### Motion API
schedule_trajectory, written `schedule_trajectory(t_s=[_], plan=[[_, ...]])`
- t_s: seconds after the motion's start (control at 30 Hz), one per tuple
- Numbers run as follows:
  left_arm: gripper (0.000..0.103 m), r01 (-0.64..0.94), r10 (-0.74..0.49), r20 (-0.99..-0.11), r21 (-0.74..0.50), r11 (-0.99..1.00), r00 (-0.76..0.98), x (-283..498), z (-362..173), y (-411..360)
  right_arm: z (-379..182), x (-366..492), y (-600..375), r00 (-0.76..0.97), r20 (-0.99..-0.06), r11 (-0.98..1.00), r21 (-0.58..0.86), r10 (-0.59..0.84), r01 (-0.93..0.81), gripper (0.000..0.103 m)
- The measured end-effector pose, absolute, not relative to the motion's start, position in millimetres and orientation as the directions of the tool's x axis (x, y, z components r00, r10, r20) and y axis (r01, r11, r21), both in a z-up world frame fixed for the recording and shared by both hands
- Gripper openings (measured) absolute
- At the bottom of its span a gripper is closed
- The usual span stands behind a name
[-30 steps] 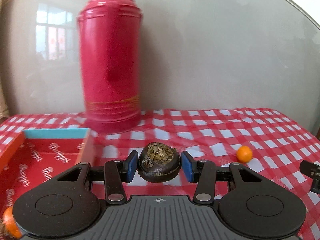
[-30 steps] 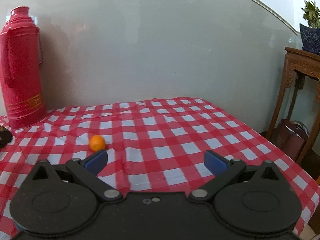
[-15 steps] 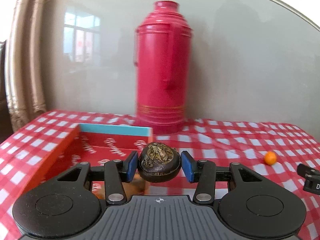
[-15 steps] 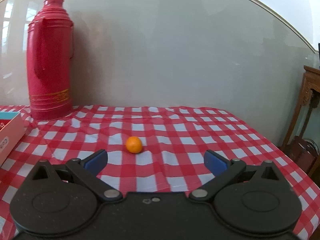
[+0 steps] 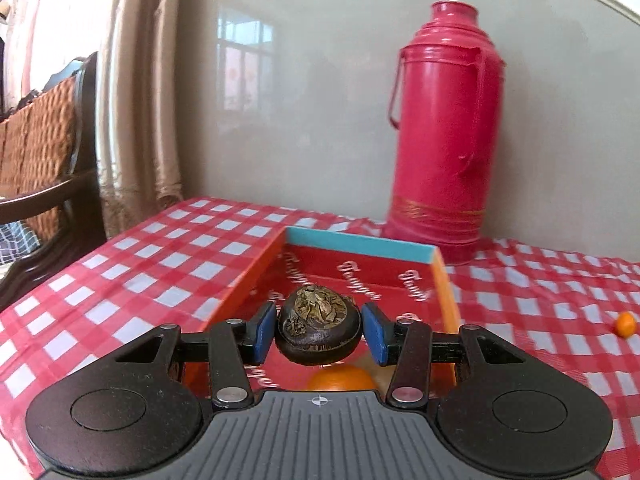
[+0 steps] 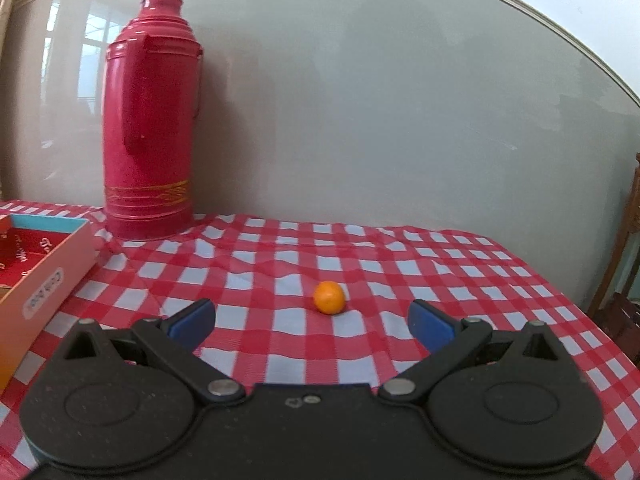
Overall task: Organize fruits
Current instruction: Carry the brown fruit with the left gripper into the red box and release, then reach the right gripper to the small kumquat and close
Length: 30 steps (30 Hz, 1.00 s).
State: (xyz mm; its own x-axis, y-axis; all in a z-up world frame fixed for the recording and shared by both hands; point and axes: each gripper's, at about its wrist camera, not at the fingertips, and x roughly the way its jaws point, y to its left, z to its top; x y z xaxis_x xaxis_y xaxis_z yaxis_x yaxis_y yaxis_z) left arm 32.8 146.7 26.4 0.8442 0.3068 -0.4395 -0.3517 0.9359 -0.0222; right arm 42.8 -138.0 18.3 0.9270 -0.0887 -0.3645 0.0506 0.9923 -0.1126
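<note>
**Dark fruit held over the box, small orange loose on the cloth**

Left wrist view: the left gripper (image 5: 319, 332) has its two blue pads closed against the sides of a dark brown, wrinkled fruit (image 5: 318, 326), which fills the narrow gap between them. The fruit hangs above the open red box (image 5: 362, 246), whose far wall has a turquoise rim and whose floor bears pale script lettering. Below the held fruit, inside the box, the top of a larger orange (image 5: 342, 378) shows just above the gripper body. Behind the box, at its far right corner, a tall red thermos (image 5: 444, 136) stands upright against the grey wall. Far to the right a small orange (image 5: 625, 324) lies on the red-and-white checked tablecloth (image 5: 160, 264), well apart from the box. A curtain and a dark wooden chair stand to the left of the table.

Right wrist view: the right gripper (image 6: 312, 320) is spread wide and holds nothing. The small orange (image 6: 329, 297) rests on the tablecloth (image 6: 440, 276) ahead of the fingers, roughly midway between them and touching neither. The box (image 6: 48, 276) sits at the left edge, the thermos (image 6: 150, 136) behind it.
</note>
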Motion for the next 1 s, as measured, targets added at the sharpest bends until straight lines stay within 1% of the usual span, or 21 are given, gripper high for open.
schedule_trajectory(t_s=[0.27, 0.57, 0.87, 0.9, 0.97, 1.0], plan=[[0.047, -0.381, 0.328, -0.473, -0.018, 0.924, 0.818, 32.6, 19.0, 160.6, 19.5, 43.3, -119.8, 0.930, -0.366, 0.994, -0.109, -0.039, -0.001, 0.097], [0.047, -0.416, 0.336, -0.514, -0.045, 0.908, 0.790, 29.1, 11.4, 179.1, 22.8, 42.6, -95.8, 0.932, -0.361, 0.992, -0.109, 0.025, -0.069, 0.097], [0.047, -0.406, 0.311, -0.519, -0.078, 0.911, 0.797, 24.3, 10.7, 185.0, 24.0, 39.7, -75.3, 0.935, -0.350, 0.985, -0.129, 0.060, -0.111, 0.097], [0.048, -0.406, 0.306, -0.517, -0.089, 0.910, 0.800, 23.2, 11.3, 185.8, 23.9, 39.9, -73.8, 0.935, -0.350, 0.985, -0.131, 0.062, -0.114, 0.097], [0.054, -0.395, 0.289, -0.499, -0.119, 0.911, 0.817, 18.9, 14.2, 187.2, 23.7, 40.2, -71.1, 0.934, -0.351, 0.984, -0.136, 0.064, -0.119, 0.097], [0.063, -0.384, 0.277, -0.489, -0.131, 0.914, 0.827, 16.7, 16.2, 187.2, 23.5, 40.3, -70.2, 0.934, -0.352, 0.983, -0.137, 0.065, -0.120, 0.097]])
